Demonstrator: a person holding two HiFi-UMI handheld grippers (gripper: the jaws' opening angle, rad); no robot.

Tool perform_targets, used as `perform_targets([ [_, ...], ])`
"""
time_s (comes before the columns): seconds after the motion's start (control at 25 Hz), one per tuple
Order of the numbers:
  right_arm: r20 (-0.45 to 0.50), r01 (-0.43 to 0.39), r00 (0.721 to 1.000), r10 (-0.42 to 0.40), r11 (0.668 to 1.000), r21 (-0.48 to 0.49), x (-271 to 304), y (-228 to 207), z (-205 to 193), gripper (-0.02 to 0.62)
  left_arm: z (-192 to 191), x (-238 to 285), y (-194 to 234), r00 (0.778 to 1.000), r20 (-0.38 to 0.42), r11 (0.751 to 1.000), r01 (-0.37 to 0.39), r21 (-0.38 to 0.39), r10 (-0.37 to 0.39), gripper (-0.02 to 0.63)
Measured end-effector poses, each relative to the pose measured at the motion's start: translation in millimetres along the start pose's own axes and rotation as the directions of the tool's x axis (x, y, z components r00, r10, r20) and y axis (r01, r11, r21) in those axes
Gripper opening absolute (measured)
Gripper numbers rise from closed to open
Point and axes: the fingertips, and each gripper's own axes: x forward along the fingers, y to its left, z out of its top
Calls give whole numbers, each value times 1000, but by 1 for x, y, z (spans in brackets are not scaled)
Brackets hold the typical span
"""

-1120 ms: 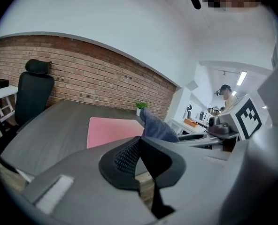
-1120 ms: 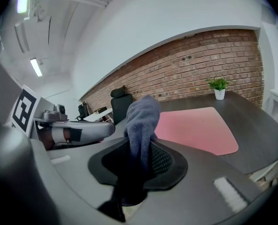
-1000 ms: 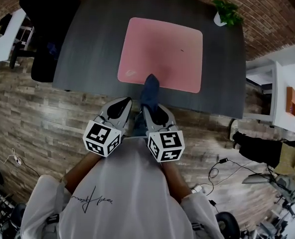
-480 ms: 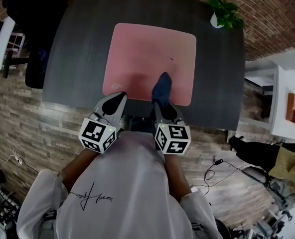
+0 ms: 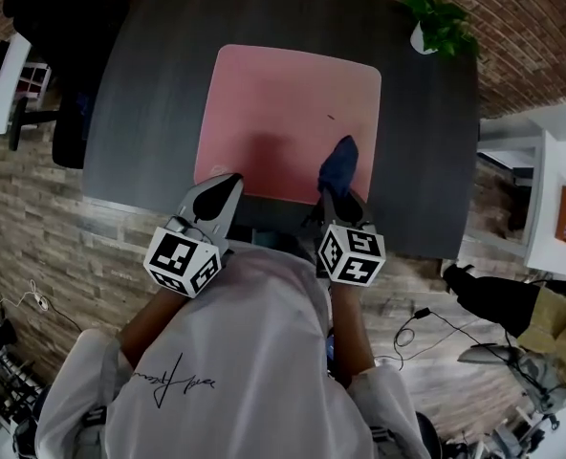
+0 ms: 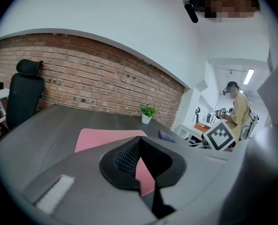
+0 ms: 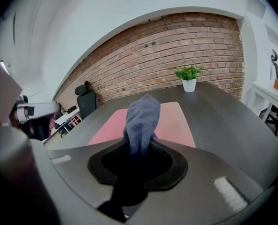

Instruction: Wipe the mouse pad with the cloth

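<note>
1. The pad [image 5: 283, 122] is pink and lies flat on the dark table [image 5: 140, 94]. It sits nearer the table's front edge than the back one.
2. The right gripper [image 5: 337, 191] pinches the cloth [image 5: 338, 163]. In the right gripper view its jaws are closed on the blue fabric, which bunches up and sticks out past the tips.
3. In the head view the cloth overlies the pad's near right part, just inside the front edge. We cannot tell whether it touches the pad.
4. The left gripper [image 5: 233, 178] has its jaws pressed together at the tips, with nothing between them. The tips point at the pad's near left corner.
5. A small dark mark [image 5: 331, 118] shows on the pad, beyond the cloth.
6. A potted plant [image 5: 443, 25] stands at the table's far right corner. A black chair [image 5: 58, 75] is off the table's left side.
</note>
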Motion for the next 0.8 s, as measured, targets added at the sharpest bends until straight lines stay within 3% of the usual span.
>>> perform_targets([
  [0.48,-84,173,982,-171,985,25,24,-80,-24,97,4,14,29,999,-51,1000,9,7,-9,14],
  [0.8,-147,236,960,-236,972,-21,39,-112,-37,97,15,14,44,999,-27,1000,-19,5,19,14],
])
